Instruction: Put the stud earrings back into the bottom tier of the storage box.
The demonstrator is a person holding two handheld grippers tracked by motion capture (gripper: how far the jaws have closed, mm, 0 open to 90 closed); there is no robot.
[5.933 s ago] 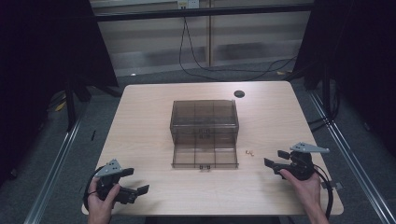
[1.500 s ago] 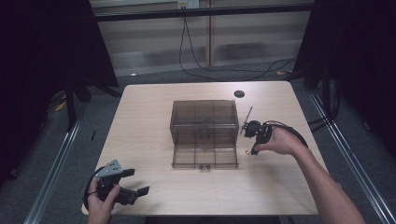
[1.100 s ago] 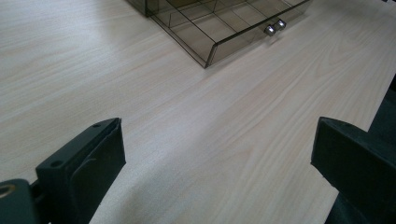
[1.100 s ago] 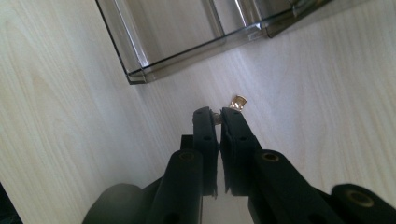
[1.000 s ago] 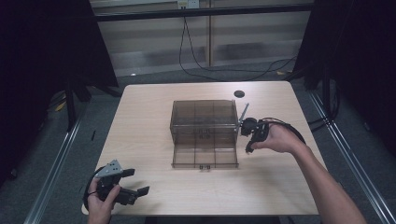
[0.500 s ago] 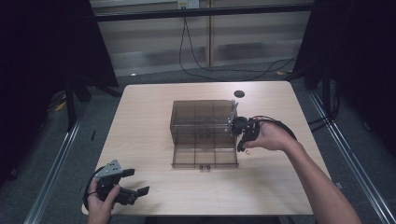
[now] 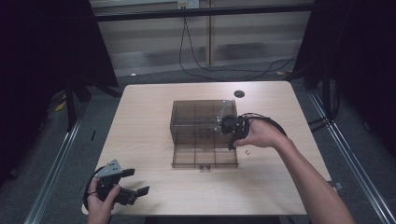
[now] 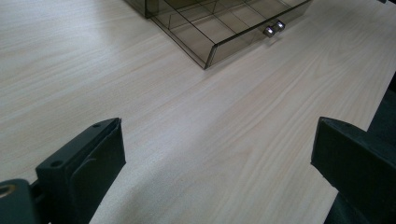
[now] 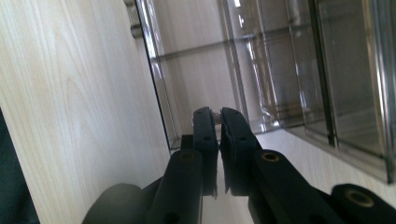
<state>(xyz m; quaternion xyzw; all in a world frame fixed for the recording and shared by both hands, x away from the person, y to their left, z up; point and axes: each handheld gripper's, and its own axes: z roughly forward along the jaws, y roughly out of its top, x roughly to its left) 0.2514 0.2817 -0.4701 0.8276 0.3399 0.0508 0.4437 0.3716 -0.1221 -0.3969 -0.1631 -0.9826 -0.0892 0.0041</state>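
Two black-jawed grippers divide the work: the right gripper (image 7: 229,125), pinched on what seems a tiny pale part (image 9: 215,113), hangs over the smoky clear-plastic organiser's pulled-out drawer (image 7: 204,156), presumably to drop it in, while the left gripper (image 7: 130,192) rests gaping near the wooden table (image 7: 149,126) edge.

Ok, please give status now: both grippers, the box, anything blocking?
Left gripper open, resting near table edge. Right gripper shut on small pale piece over open drawer of smoky transparent plastic box. No obstruction seen.

Lab: black curtains (image 7: 42,56), railed floor (image 7: 56,158)
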